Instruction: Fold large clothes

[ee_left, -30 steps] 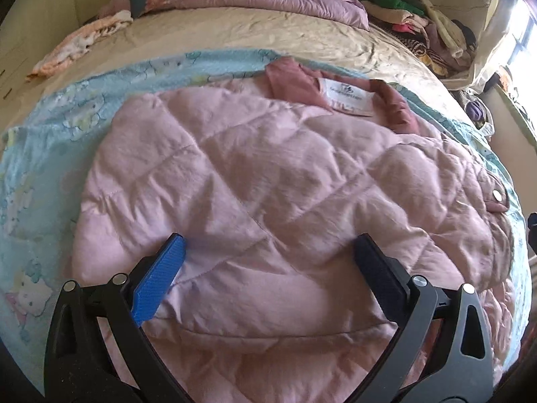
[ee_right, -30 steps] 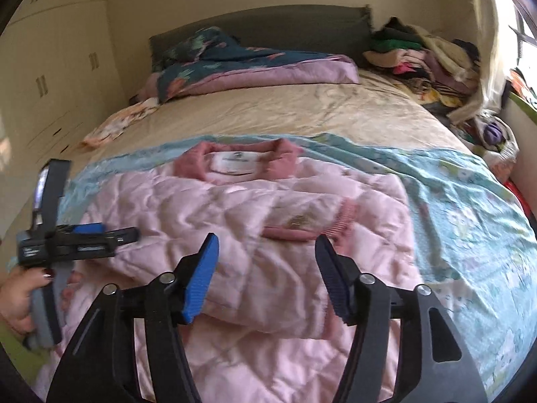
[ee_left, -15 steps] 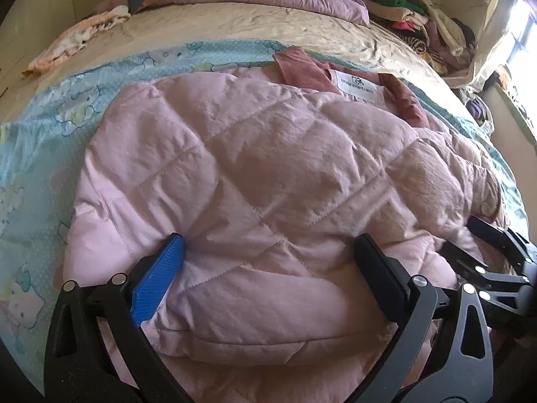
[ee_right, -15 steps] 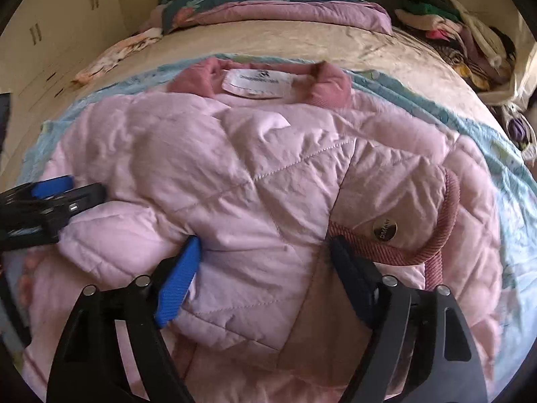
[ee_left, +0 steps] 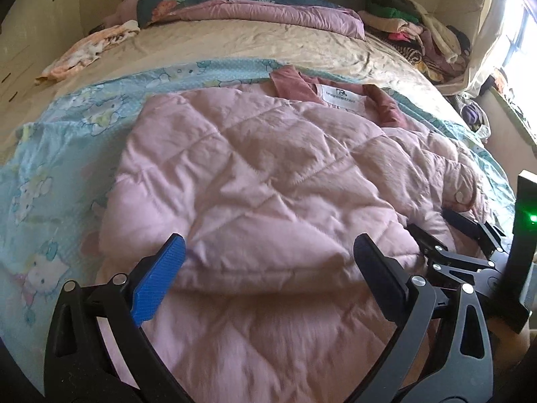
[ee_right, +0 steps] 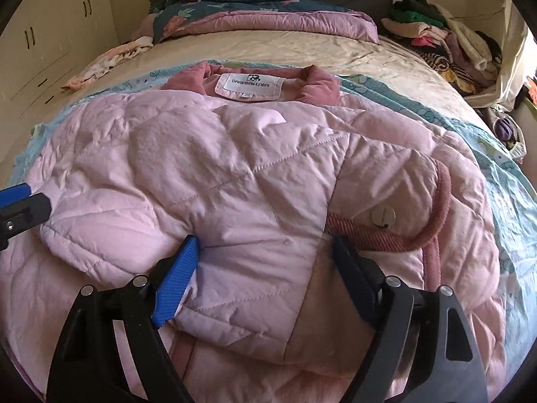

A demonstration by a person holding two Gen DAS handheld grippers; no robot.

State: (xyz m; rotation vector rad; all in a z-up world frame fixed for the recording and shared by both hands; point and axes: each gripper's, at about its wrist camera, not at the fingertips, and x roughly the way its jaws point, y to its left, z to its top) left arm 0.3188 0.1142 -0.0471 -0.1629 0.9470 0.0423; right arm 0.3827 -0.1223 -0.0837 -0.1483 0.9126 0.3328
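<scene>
A pink quilted jacket [ee_left: 268, 174] lies on the bed, collar and white label [ee_right: 250, 85] at the far side, its sides folded in over the middle. My left gripper [ee_left: 268, 258] hovers open just above the near edge of the folded left part, nothing pressed between its fingers. My right gripper [ee_right: 265, 245] is down on the jacket with its jaws wide. The folded sleeve panel [ee_right: 255, 268] lies between its blue and black fingers, beside the ribbed cuff [ee_right: 386, 238] and a snap button [ee_right: 382, 215]. Each gripper shows at the edge of the other's view.
A light blue cartoon-print sheet [ee_left: 60, 154] lies under the jacket on a beige bedspread [ee_right: 255, 50]. A folded quilt [ee_right: 268, 20] sits at the headboard, a clothes pile [ee_right: 443, 43] at the far right, and a small garment [ee_left: 90, 50] at the far left. Cupboards line the left wall.
My right gripper has come down onto the jacket and its jaws have widened around the folded sleeve. It now shows at the right of the left wrist view. My left gripper has pulled back slightly.
</scene>
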